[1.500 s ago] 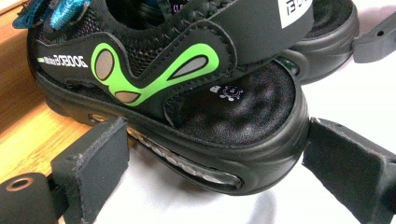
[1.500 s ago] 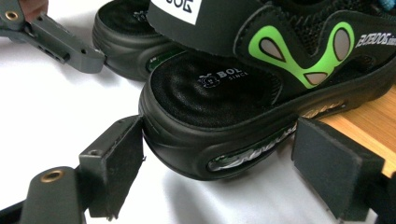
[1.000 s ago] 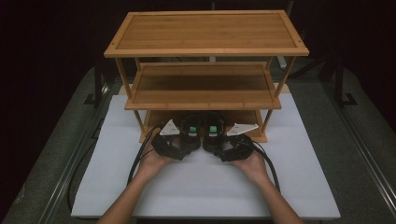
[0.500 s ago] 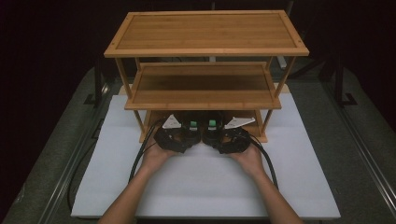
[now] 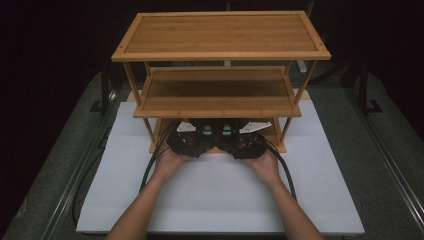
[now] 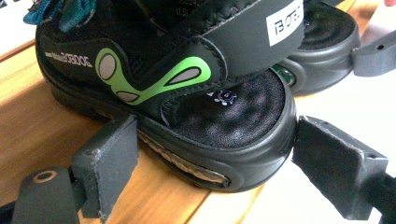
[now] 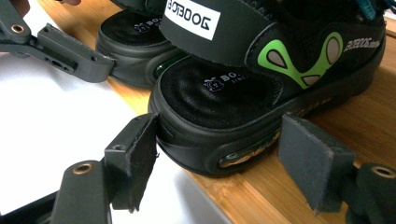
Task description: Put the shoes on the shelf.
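Sandals, a black pair with green side marks, stand on the bottom board of the rack (image 5: 220, 35), low in the middle of the high view, heels toward the person.

In the left gripper view the left sandal (image 6: 187, 88) runs from the upper left to the lower middle of the frame, its heel hanging over the board's (image 6: 42, 135) front edge above the white mat (image 6: 280, 200). The left gripper (image 6: 212, 172) has its jaws spread, one pad at each side of the heel. The lower-left pad sits against or just beside the sole; the lower-right pad stands just off the heel rim with a sliver of gap. They do not visibly squeeze it.

In the right gripper view the right sandal (image 7: 275, 88) crosses from the upper right to the lower middle, heel again past the board edge. The right gripper (image 7: 219, 168) brackets this heel. Its jaws have just been closing, with the heel between them. The lower-left pad touches or nearly touches the rim, and the lower-right pad is a little apart from the sole. Whether either presses I cannot tell.

From above, both grippers lie side by side under the middle shelf (image 5: 217, 92), left hand (image 5: 167, 162) and right hand (image 5: 265, 165) behind them on the mat.
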The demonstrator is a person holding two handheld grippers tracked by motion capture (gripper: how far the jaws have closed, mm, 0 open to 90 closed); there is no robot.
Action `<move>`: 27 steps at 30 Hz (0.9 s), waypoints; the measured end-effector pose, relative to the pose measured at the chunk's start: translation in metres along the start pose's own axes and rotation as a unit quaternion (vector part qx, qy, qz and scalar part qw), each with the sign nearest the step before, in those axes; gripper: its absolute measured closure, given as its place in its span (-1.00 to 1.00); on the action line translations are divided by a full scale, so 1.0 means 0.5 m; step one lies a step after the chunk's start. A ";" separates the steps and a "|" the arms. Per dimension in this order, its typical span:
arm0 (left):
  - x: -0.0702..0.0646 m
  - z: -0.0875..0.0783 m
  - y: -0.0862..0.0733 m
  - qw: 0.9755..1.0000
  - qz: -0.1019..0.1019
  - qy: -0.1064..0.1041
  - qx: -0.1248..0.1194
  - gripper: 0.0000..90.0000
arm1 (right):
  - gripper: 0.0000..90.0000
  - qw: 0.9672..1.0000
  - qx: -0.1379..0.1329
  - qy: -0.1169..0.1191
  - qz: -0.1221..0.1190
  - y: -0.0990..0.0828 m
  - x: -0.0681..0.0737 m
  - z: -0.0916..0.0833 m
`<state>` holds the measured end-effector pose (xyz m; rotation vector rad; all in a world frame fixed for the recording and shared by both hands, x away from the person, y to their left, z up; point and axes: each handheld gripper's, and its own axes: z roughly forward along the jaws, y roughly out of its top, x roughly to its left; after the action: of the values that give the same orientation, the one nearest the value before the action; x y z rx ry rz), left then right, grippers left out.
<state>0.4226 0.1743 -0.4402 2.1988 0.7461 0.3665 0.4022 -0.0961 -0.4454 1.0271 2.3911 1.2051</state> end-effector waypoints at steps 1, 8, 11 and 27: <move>0.001 0.001 0.000 1.000 -0.001 0.000 0.001 -0.68 | -0.36 1.000 0.000 0.001 0.002 0.000 -0.001 0.001; 0.004 0.007 0.002 1.000 -0.007 -0.001 0.001 -0.68 | -0.29 1.000 -0.001 -0.019 -0.004 0.007 -0.011 0.013; 0.004 0.009 0.002 1.000 -0.005 0.002 0.000 -0.68 | -0.29 1.000 -0.010 -0.012 0.008 0.007 -0.010 0.018; 0.007 -0.003 -0.009 1.000 -0.028 -0.005 0.000 -0.71 | -0.46 1.000 0.002 -0.022 0.001 0.006 -0.014 -0.007</move>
<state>0.4226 0.1798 -0.4426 2.1741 0.7993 0.3262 0.4070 -0.1019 -0.4414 1.0457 2.3601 1.1662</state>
